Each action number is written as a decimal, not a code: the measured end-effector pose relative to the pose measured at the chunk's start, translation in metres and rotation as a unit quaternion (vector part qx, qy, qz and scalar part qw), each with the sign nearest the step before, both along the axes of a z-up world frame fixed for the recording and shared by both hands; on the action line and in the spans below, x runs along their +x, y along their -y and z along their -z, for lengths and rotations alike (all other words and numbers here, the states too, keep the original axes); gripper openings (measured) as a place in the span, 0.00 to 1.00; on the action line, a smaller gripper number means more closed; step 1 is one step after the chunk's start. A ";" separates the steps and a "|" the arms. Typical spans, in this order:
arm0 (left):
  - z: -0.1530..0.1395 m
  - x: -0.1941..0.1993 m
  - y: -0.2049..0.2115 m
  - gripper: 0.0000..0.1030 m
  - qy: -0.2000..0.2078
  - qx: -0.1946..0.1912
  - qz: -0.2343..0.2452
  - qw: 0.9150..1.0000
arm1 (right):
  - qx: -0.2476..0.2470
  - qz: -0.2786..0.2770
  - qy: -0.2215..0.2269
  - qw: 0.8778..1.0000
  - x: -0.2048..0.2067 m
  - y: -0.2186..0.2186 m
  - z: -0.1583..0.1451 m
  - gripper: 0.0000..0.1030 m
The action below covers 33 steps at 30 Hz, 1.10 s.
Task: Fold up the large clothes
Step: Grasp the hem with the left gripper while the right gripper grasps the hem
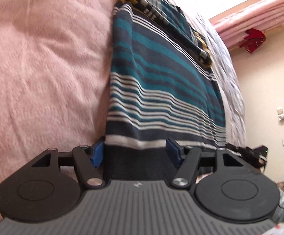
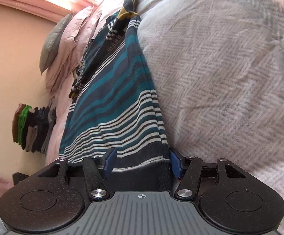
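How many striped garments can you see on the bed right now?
2. The striped sweater lies along the bed, its hem between the jaws of both the left gripper and right gripper. A darker striped garment lies bunched at its far end. More may be hidden underneath.

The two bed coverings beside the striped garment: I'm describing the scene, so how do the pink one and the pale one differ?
The pink blanket is plain and fuzzy; the pale blanket is whitish-grey with a woven herringbone pattern. Pink lies along one edge of the striped garment, pale along the other. Both lie spread beneath it.
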State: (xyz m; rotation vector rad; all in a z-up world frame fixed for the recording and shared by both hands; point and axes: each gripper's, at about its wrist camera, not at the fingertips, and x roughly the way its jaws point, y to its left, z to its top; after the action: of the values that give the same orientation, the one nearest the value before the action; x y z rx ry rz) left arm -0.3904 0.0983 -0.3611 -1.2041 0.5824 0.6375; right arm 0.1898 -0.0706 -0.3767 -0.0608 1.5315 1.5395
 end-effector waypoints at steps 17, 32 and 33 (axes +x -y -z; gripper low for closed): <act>0.020 -0.006 -0.020 0.06 0.113 0.062 0.051 0.990 | 0.065 0.018 0.033 0.997 -0.021 0.024 -0.002 0.04; -0.040 -0.142 0.035 0.05 0.139 0.162 0.037 0.976 | 0.116 0.097 0.037 0.988 -0.170 0.181 -0.075 0.04; -0.040 -0.155 0.046 0.05 0.139 0.164 0.036 0.976 | 0.118 0.099 0.035 0.988 -0.183 0.198 -0.075 0.04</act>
State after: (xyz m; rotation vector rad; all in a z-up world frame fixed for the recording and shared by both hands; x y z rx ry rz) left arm -0.5451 0.0520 -0.3207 -0.9343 0.2698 0.4723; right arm 0.0066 -0.2685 -0.3019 0.1658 1.2520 1.5313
